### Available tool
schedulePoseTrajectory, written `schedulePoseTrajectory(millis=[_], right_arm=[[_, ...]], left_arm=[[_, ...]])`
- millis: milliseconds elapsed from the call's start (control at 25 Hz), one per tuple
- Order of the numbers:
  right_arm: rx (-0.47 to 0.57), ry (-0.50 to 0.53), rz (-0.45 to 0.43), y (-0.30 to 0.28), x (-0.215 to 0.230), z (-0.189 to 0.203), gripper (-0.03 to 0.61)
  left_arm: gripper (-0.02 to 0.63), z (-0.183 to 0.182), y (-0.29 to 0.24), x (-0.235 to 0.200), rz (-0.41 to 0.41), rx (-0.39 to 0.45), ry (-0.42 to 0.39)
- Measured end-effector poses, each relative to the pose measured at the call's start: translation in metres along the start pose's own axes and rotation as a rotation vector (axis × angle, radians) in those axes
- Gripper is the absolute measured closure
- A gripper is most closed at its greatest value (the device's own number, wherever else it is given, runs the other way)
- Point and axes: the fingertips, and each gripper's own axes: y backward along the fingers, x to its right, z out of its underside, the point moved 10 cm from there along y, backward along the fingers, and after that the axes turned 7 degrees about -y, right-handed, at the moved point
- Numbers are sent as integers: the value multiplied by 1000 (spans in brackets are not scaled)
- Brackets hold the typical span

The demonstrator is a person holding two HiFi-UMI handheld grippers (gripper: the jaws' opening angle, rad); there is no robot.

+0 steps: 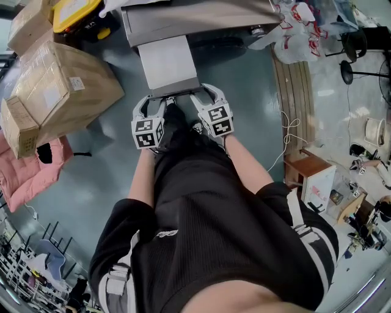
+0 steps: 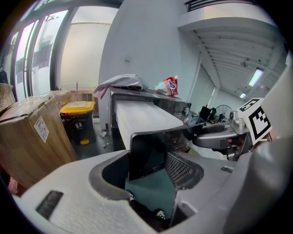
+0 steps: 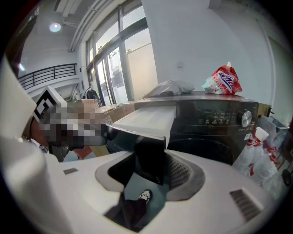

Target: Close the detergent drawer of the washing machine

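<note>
Since drawer (image 1: 169, 64) sticks far out of washing machine (image 1: 195, 18), push flat on drawer front (image 2: 147, 153). Likely hard, light, smooth, slides easy. Left gripper (image 1: 156, 103), right gripper (image 1: 206, 96): jaws apart around front, not squeezing.

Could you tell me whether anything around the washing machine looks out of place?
The detergent drawer stands pulled far out of the washing machine. A crumpled cloth and a red-and-white bag lie on its top as loose clutter.
</note>
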Motion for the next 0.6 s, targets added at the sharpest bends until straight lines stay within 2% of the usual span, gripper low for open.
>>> schedulePoseTrajectory(millis=[600], right_arm=[[-1,3,5,-7,6,-12,382]], left_arm=[[368,-11,-7,-5,0,-2,-4]])
